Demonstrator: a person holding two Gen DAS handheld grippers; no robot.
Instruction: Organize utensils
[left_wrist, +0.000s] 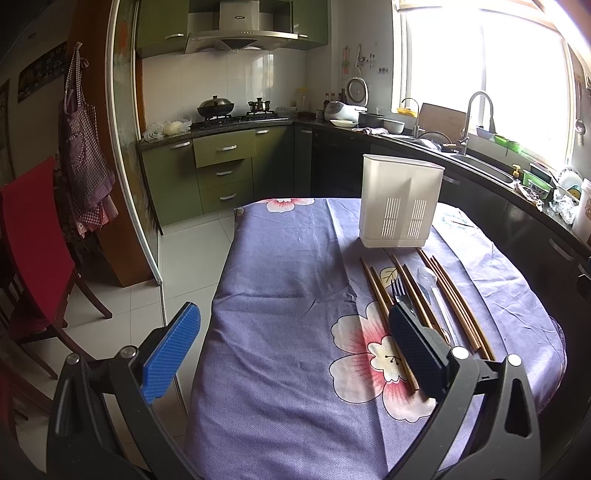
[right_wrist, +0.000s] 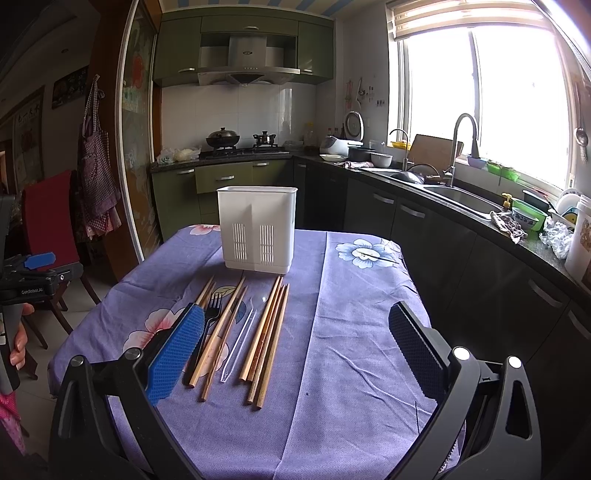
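A white slotted utensil holder (left_wrist: 401, 201) (right_wrist: 257, 229) stands upright on the purple flowered tablecloth. In front of it lie several wooden chopsticks (right_wrist: 266, 341) (left_wrist: 458, 306), a black fork (right_wrist: 210, 314) (left_wrist: 400, 291) and a clear plastic spoon (right_wrist: 240, 338) (left_wrist: 432, 291), side by side. My left gripper (left_wrist: 295, 339) is open and empty, above the cloth left of the utensils; its right finger covers part of them. My right gripper (right_wrist: 295, 343) is open and empty, right of the utensils; its left finger overlaps the fork side. The left gripper also shows at the right wrist view's left edge (right_wrist: 38, 264).
The table (right_wrist: 369, 295) is small, with floor to its left and dark counter cabinets (right_wrist: 461, 236) close on the right. A sink with faucet (right_wrist: 461, 147) sits under the window. A red chair (left_wrist: 33, 236) stands at the left.
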